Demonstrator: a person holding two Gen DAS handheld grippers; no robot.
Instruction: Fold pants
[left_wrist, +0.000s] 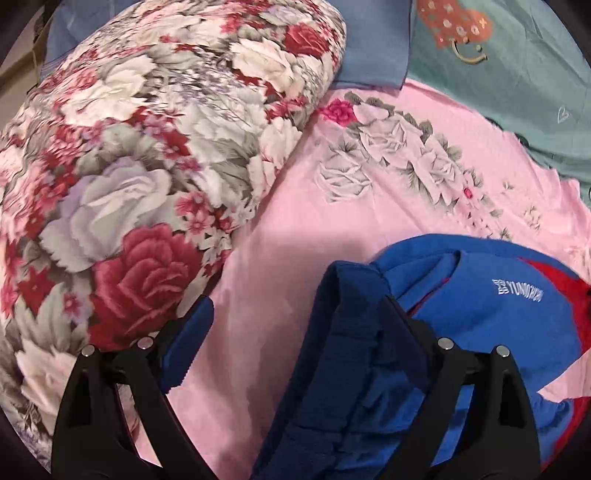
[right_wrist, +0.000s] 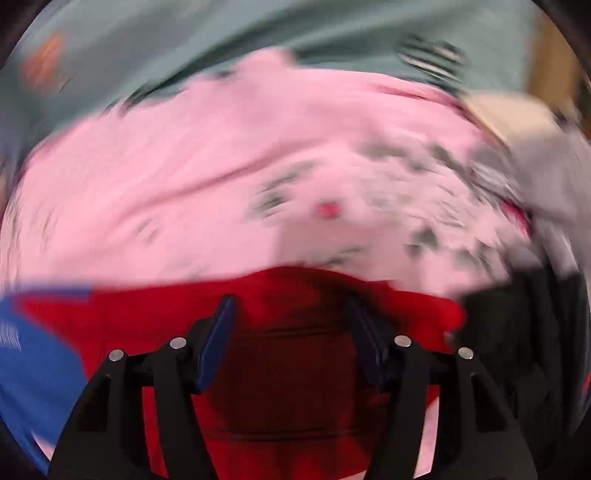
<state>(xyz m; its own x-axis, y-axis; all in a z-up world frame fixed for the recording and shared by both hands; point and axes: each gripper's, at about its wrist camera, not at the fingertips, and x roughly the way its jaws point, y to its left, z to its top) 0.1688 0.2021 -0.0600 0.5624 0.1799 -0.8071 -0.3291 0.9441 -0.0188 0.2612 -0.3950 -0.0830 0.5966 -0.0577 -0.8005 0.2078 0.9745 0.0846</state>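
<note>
The pants (left_wrist: 491, 317) are blue with a red panel and white lettering. They lie bunched on the pink bedsheet (left_wrist: 295, 206) at the lower right of the left wrist view. Their dark blue waistband (left_wrist: 340, 332) rises between the fingers of my left gripper (left_wrist: 293, 306), close to the right finger. The jaws stand wide and the left pad is well clear of the cloth. The right wrist view is blurred. There my right gripper (right_wrist: 290, 306) hangs over the red part of the pants (right_wrist: 295, 369), jaws apart, with the blue part (right_wrist: 33, 362) at the left.
A thick floral quilt (left_wrist: 147, 166) fills the left of the bed. A blue pillow (left_wrist: 369, 48) and teal bedding (left_wrist: 517, 92) lie at the back. Grey cloth (right_wrist: 554, 177), a tan box-like shape (right_wrist: 509, 110) and something dark (right_wrist: 517, 332) sit at the right.
</note>
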